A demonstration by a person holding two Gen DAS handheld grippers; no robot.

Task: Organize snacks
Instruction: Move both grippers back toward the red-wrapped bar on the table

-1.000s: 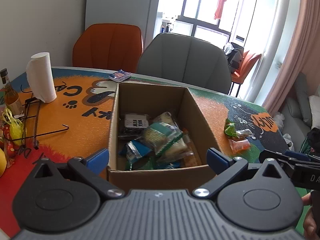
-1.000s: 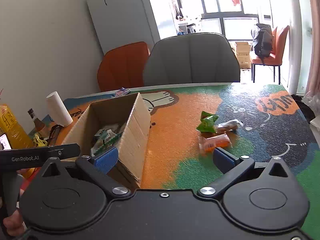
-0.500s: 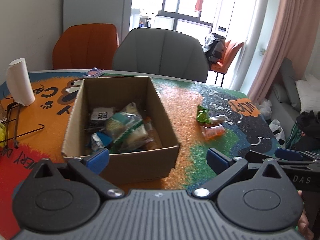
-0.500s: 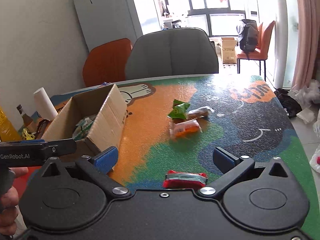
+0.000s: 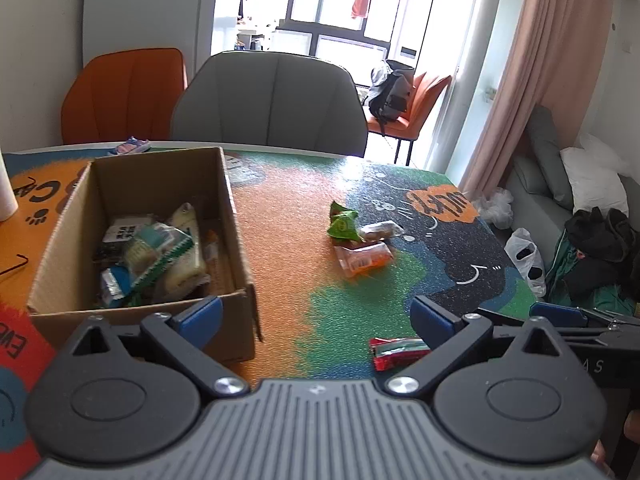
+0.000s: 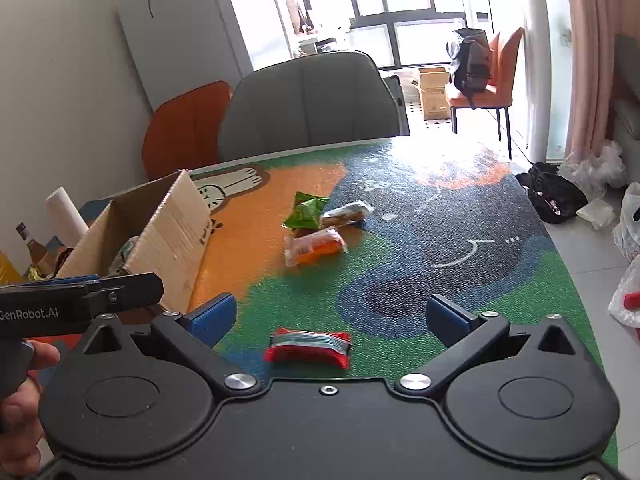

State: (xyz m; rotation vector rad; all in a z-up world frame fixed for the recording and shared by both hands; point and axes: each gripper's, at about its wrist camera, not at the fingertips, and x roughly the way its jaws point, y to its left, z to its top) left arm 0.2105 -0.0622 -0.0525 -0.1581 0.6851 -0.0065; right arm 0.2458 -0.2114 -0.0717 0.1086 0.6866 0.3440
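Red snack packet (image 6: 307,343) lies between the right hand-held gripper (image 6: 331,314)'s spread fingers, untouched.

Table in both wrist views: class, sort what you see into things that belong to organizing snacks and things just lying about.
Belongs to the job:
cardboard box with snacks inside
red snack packet
orange snack packet
green snack packet
clear-wrapped snack

Just lying about:
paper towel roll
bottle
backpack on the far chair

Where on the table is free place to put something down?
Free: orange strip between the cardboard box and the three loose snacks; dark mat right of them. Crowded: inside the box, and near the red packet before the right claw.
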